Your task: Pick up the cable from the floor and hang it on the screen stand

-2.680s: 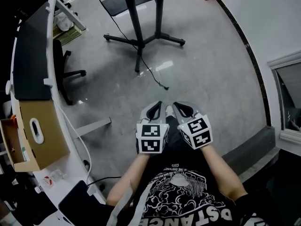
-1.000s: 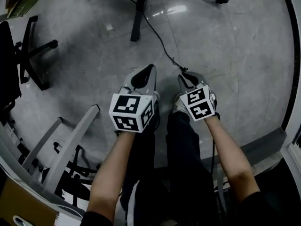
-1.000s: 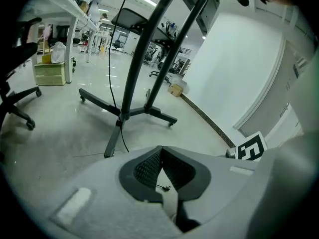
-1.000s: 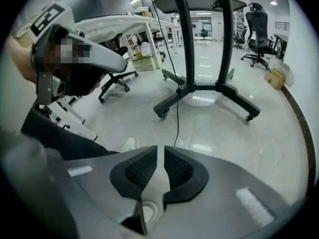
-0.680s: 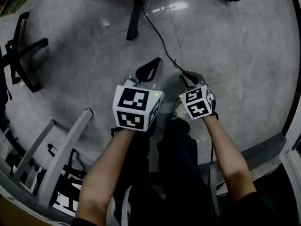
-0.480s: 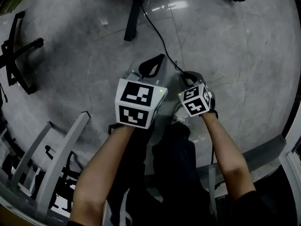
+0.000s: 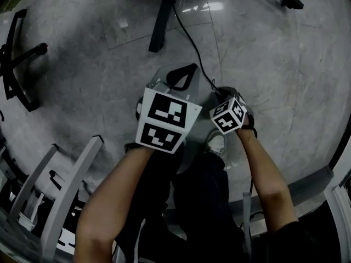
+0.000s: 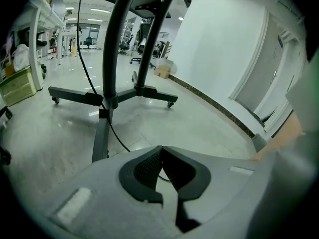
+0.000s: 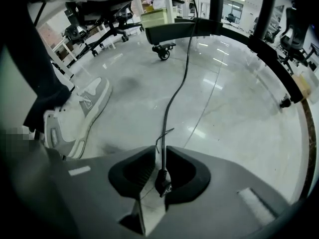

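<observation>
A thin black cable runs across the grey floor from the screen stand's base to a plug end near my right gripper. In the right gripper view that gripper points steeply down. The cable passes between its slightly parted jaws, which stand a little wider than the cable, and the plug sits inside them. My left gripper hovers just left of it, shut and empty. The left gripper view shows its tips meeting, with the stand and cable beyond.
The person's grey shoe stands on the floor just left of the right gripper. An office chair base lies at the far left, and a grey desk frame at lower left. A dark skirting borders the floor at right.
Both grippers have sunk toward the floor. The right one has come down over the cable's end, which now lies between its jaws. The left stayed shut.
</observation>
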Demonstrator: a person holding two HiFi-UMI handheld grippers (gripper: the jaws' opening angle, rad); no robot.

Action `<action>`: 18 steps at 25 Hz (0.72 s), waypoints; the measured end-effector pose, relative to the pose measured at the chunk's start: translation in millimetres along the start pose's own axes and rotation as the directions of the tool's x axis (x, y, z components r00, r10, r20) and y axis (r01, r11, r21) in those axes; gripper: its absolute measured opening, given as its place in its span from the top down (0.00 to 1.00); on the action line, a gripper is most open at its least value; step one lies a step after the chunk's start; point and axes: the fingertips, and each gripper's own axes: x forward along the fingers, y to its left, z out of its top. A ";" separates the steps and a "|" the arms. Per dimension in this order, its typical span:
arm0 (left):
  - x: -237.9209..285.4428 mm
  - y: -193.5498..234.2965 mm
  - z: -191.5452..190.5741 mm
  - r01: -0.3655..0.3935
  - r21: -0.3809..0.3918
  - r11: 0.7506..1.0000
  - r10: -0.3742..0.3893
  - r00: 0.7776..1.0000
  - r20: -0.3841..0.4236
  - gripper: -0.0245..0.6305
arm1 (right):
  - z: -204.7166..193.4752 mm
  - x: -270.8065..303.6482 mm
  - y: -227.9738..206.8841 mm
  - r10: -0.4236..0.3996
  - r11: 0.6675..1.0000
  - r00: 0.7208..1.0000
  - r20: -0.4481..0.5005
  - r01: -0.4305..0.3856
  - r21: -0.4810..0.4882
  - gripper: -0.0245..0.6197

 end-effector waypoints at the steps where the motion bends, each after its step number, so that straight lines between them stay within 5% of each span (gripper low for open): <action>1: 1.1 1.1 1.7 0.003 0.014 1.000 -0.003 1.000 0.000 0.96 | -1.7 4.6 0.0 0.008 1.000 1.000 -0.013 -0.008 -0.009 0.86; 8: 3.5 14.8 15.2 0.001 0.034 0.999 -0.002 1.000 0.029 0.96 | -6.7 22.9 -4.7 0.029 0.998 0.995 -0.095 -0.035 -0.056 0.90; 18: -16.5 0.3 5.8 -0.028 0.021 0.999 0.028 1.000 0.012 0.96 | 5.4 -16.8 -5.1 -0.027 0.991 0.998 -0.058 0.019 -0.129 0.94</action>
